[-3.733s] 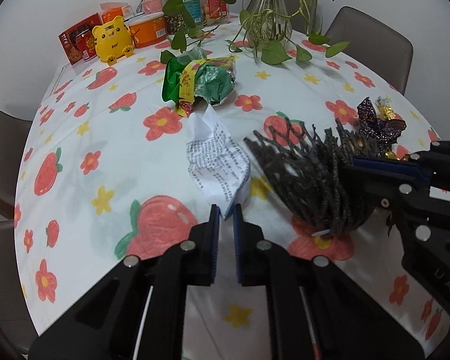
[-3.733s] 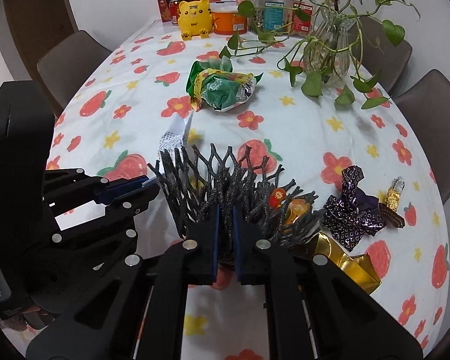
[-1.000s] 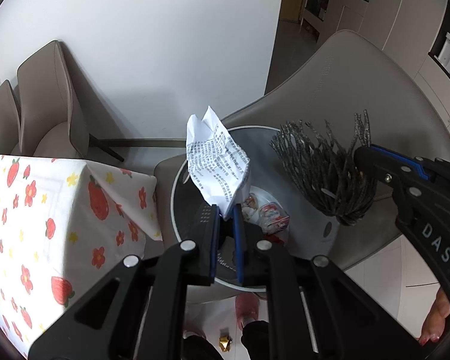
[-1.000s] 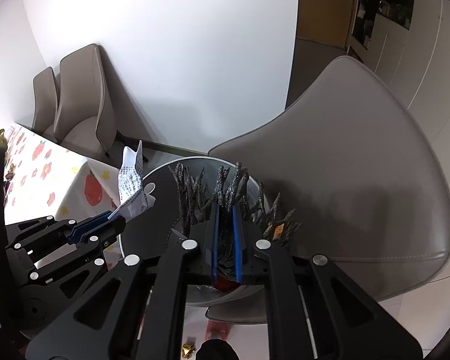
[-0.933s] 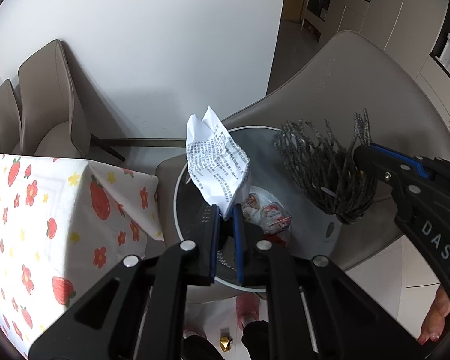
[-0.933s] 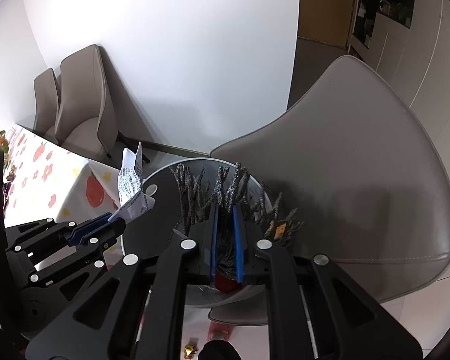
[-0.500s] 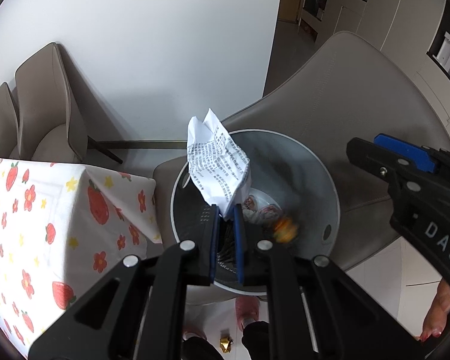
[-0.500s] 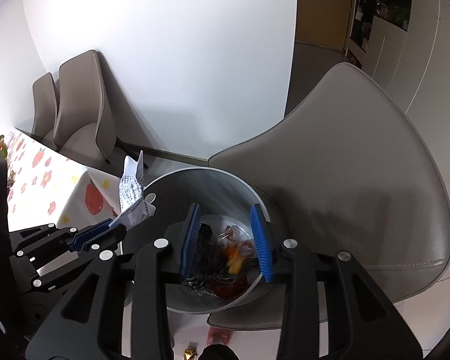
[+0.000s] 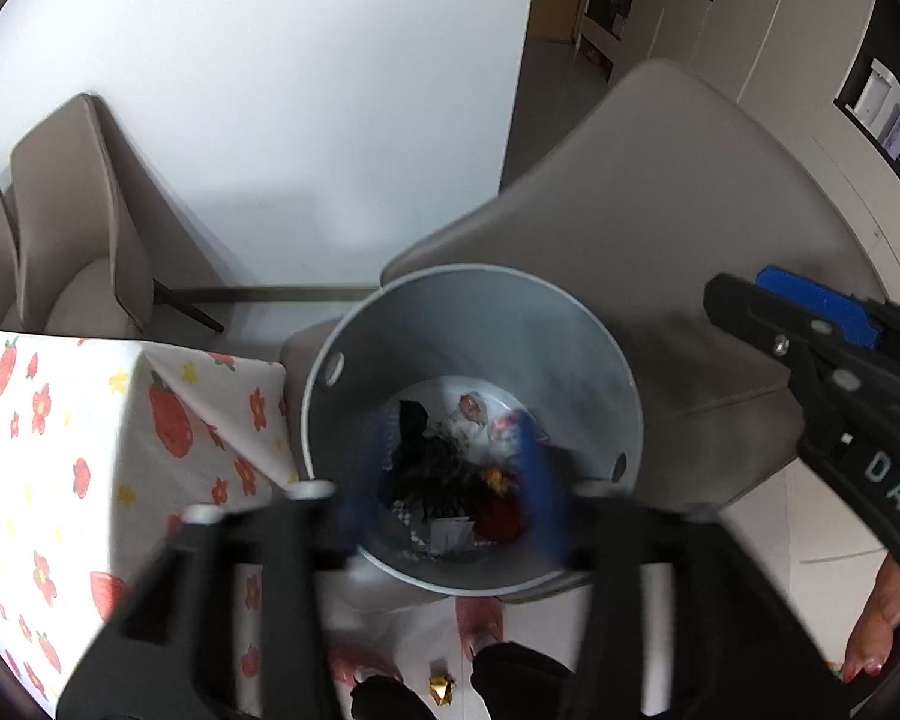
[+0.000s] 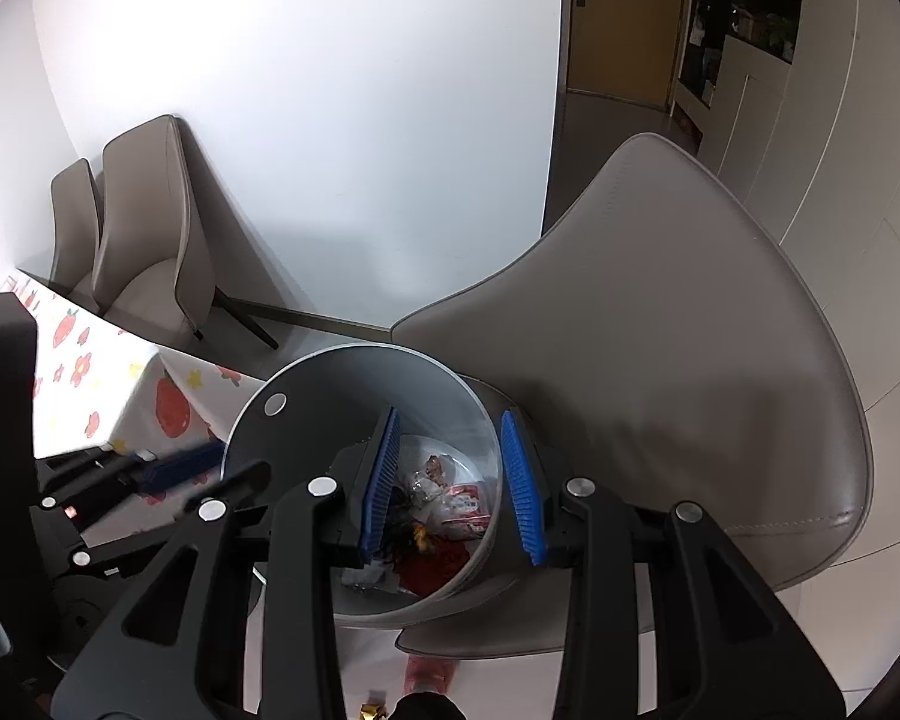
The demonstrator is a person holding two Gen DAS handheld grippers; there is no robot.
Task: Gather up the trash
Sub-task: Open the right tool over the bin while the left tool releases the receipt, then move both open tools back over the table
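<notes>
A round grey trash bin (image 9: 621, 396) stands on a grey chair seat below both grippers; it also shows in the right wrist view (image 10: 252, 420). Trash lies in its bottom: the black foam net (image 9: 432, 468), white wrappers (image 9: 480, 420) and a red piece (image 9: 501, 519). My left gripper (image 9: 450, 498) is open and empty over the bin, its fingers blurred. My right gripper (image 10: 450, 480) is open and empty over the bin too. The printed paper is not clearly seen.
The table with the strawberry-print cloth (image 9: 90, 432) is at the left, touching the bin's side. A grey chair back (image 10: 690, 330) rises behind the bin. Two more grey chairs (image 10: 144, 228) stand by the white wall. A gold wrapper (image 9: 441, 684) lies on the floor.
The right gripper opened and dropped the black net into the bin. The left gripper then opened and the printed paper left its fingers.
</notes>
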